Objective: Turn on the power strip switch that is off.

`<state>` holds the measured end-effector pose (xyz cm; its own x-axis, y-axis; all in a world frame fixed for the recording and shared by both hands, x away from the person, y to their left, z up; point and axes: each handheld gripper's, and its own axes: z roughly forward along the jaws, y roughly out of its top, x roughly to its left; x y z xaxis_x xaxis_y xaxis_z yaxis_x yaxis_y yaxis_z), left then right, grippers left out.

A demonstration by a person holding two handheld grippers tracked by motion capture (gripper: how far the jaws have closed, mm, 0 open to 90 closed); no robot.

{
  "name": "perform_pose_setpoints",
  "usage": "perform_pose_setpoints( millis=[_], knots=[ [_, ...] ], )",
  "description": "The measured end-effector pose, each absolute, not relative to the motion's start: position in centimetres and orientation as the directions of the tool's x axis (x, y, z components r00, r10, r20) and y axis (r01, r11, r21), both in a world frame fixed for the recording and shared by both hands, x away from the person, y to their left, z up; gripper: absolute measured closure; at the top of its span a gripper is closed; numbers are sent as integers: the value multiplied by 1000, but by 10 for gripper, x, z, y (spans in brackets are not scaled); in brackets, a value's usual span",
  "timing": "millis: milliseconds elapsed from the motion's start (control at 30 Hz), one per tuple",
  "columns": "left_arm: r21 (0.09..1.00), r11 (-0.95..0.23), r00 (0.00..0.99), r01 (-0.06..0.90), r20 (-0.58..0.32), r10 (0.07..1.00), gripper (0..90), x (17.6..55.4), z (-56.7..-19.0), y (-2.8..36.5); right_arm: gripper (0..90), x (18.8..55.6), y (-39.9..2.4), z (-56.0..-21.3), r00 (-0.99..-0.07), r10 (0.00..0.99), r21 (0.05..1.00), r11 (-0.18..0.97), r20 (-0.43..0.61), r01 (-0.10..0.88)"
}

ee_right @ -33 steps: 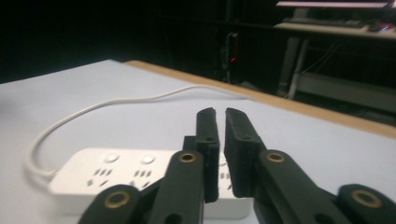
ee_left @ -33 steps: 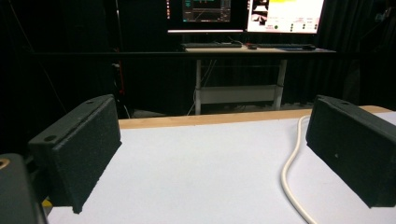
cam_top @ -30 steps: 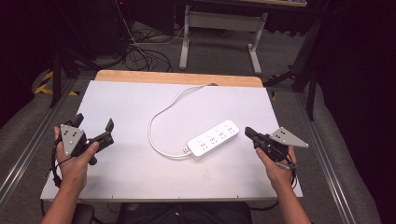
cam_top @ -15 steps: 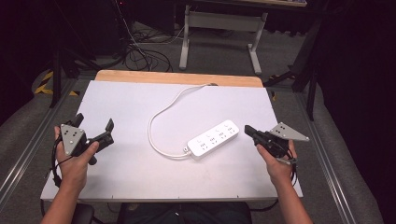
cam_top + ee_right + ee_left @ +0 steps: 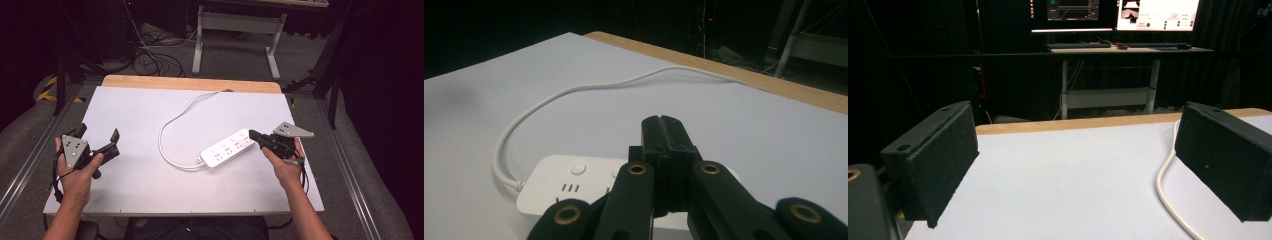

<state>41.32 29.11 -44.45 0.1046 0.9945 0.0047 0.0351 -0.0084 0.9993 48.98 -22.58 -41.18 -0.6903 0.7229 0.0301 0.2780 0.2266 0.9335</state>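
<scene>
The power strip (image 5: 227, 149) lies right of centre on the surface (image 5: 135, 190), long axis slanting near-left to far-right. The right gripper (image 5: 254, 135), fingers closed and empty, sits at its far-right end; the left gripper (image 5: 98, 137), fingers wide apart, holds nothing well off left.

The white tabletop (image 5: 150, 125) is evenly and brightly lit from above, while the room around it falls into near black. Shadows on it are soft and faint. In the left gripper view the lit monitors (image 5: 1118, 10) glare white and wash out. In the right gripper view the near jaws are slightly soft, and the far background is dark and grainy.
</scene>
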Motion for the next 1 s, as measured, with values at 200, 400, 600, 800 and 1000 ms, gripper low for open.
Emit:
perform_pose_setpoints(
  millis=[200,400,600,800,1000],
  knots=[
    [999,-19,100,36,16,995,43,412,-445,292,900,502,-214,-415,-705,708,916,259,35,305],
    [999,-18,93,32,15,996,42,407,-445,294,900,509,-211,-416,-714,700,911,274,30,308],
    [999,-13,89,32,10,996,42,406,-444,296,900,518,-202,-419,-711,703,899,295,25,323],
    [999,-17,92,28,15,996,41,405,-445,296,900,524,-194,-423,-709,705,878,338,3,340],
    [999,-15,89,29,13,996,42,403,-445,297,900,531,-189,-429,-703,711,858,362,-1,364]
  ],
)
